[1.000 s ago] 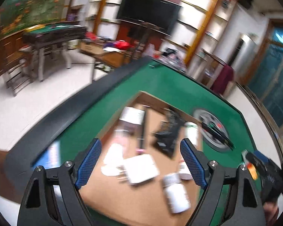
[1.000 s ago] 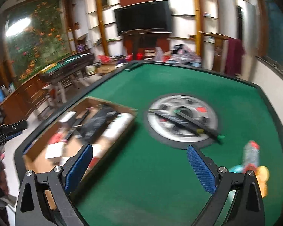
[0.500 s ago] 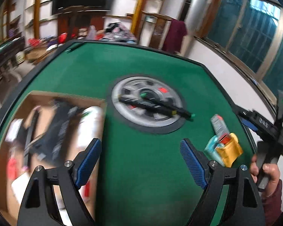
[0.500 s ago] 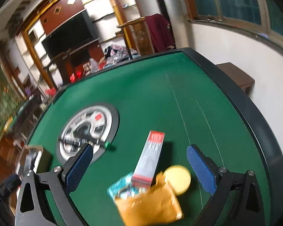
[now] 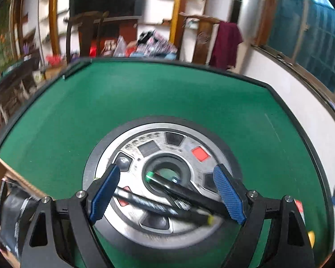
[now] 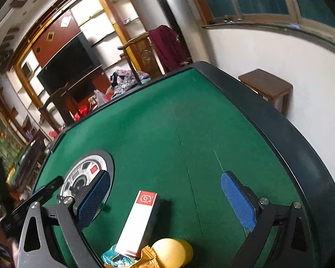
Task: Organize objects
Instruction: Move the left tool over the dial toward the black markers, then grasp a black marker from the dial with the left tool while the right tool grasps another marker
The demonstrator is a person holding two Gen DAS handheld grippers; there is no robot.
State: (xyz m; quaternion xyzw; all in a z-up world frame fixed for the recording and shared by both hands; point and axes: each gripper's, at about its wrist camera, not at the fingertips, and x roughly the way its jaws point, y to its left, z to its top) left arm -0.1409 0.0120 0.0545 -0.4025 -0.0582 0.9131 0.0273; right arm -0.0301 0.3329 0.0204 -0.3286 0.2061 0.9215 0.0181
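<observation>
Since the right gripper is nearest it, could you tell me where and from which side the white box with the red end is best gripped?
Grip the white box across its long narrow sides, near the middle, coming down from above. It lies flat on the green table, and its near end is crowded by a yellow ball and wrappers. The right gripper is open wide enough.

Both wrist views angled down, sharing round hub [image 5: 158,178].
</observation>
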